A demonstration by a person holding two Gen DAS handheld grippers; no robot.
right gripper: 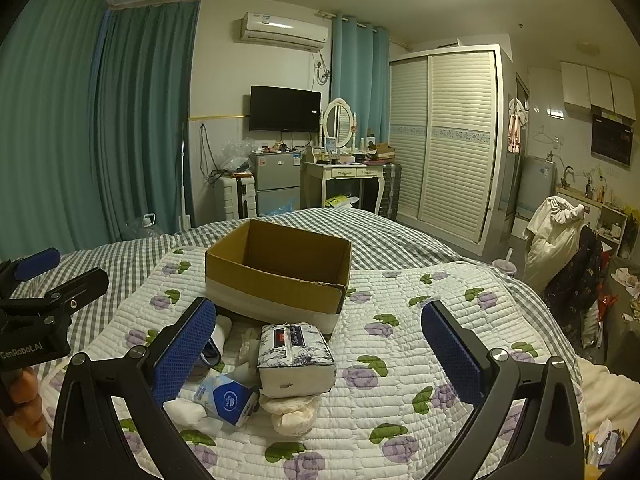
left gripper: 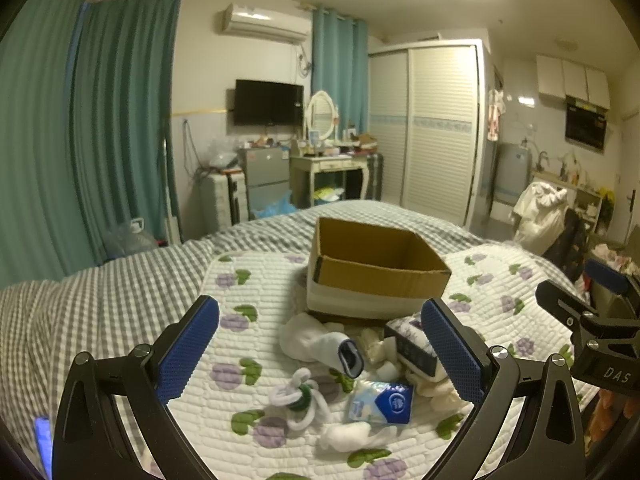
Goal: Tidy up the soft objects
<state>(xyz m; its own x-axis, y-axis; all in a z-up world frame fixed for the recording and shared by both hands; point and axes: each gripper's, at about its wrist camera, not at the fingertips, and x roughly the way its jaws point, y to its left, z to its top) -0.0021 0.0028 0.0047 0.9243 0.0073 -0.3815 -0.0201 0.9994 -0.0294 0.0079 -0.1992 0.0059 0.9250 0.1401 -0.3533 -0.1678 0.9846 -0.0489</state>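
A pile of soft things lies on the quilted floral mat (left gripper: 256, 280) in front of an open, empty cardboard box (left gripper: 372, 268) (right gripper: 280, 268). The pile holds a white sock (left gripper: 316, 340), a white rope knot with a green ring (left gripper: 296, 396), a blue tissue pack (left gripper: 380, 402) (right gripper: 228, 398), a floral tissue pack (right gripper: 296, 356) (left gripper: 412, 344) and cotton pads (right gripper: 292, 412). My left gripper (left gripper: 320, 356) is open above the pile. My right gripper (right gripper: 320, 356) is open over the floral tissue pack, touching nothing.
The mat lies on a grey checked bed (left gripper: 100, 292). Beyond the bed stand green curtains (left gripper: 80, 140), a small fridge (right gripper: 278, 184), a dressing table (right gripper: 344, 176) and a wardrobe (right gripper: 444, 140). A chair with clothes (right gripper: 560, 240) stands at the right.
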